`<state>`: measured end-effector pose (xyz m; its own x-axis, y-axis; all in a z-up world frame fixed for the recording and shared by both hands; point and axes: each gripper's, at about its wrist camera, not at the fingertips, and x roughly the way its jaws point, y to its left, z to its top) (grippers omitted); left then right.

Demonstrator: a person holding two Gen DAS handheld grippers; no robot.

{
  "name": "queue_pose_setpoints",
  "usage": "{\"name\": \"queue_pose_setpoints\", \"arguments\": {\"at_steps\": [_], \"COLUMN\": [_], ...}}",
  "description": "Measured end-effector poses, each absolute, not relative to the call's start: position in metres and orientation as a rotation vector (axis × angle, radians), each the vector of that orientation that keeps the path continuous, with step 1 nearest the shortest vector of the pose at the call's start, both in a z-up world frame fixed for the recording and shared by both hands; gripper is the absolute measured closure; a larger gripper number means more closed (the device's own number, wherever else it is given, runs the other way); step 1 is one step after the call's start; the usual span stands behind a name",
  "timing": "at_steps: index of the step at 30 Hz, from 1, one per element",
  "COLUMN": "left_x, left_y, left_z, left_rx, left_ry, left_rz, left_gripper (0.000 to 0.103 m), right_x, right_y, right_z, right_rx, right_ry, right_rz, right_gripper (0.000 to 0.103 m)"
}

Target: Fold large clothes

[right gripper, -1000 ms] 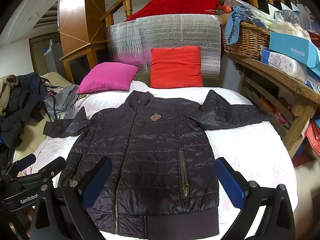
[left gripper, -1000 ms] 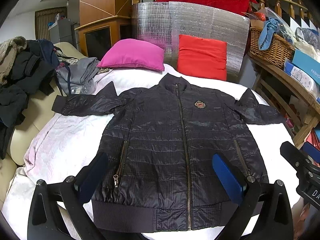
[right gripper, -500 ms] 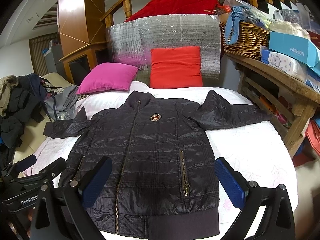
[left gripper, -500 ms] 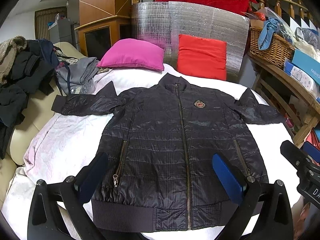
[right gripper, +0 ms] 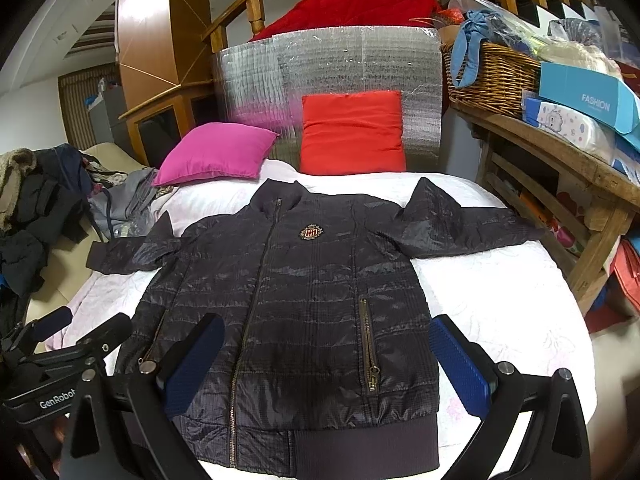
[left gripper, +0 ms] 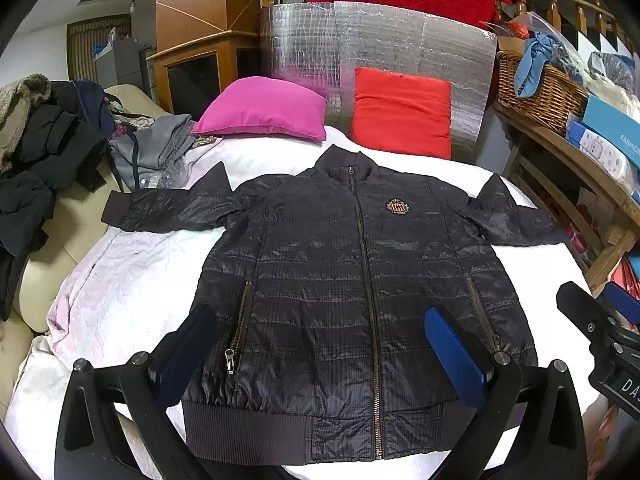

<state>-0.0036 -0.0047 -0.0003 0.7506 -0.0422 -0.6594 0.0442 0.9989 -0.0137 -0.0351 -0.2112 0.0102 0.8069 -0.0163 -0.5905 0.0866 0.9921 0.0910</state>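
Observation:
A dark navy quilted jacket lies flat, face up and zipped, on a white bed cover. Both sleeves are spread out to the sides. It also shows in the right wrist view. My left gripper is open and empty, held above the jacket's hem. My right gripper is open and empty, held above the hem's right part. The left gripper shows at the lower left of the right wrist view, and the right gripper at the right edge of the left wrist view.
A pink cushion and a red cushion lean at the bed's head before a silver foil panel. A clothes pile lies on a sofa at left. A wooden shelf with a basket and boxes stands at right.

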Motion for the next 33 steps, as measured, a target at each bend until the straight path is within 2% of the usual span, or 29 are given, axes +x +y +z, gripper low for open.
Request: {"name": "queue_pose_setpoints", "arguments": {"at_steps": [33], "left_x": [-0.0054], "left_y": [-0.0035], "left_z": [-0.002], "left_rx": [-0.006], "left_ry": [0.714], "left_rz": [-0.052], "left_gripper": [0.0], "right_x": [-0.0385], "right_y": [-0.2126], "right_z": [0.0123], "right_rx": [0.119], "right_ry": [0.618], "right_rz": [-0.06], "right_gripper": [0.0]}}
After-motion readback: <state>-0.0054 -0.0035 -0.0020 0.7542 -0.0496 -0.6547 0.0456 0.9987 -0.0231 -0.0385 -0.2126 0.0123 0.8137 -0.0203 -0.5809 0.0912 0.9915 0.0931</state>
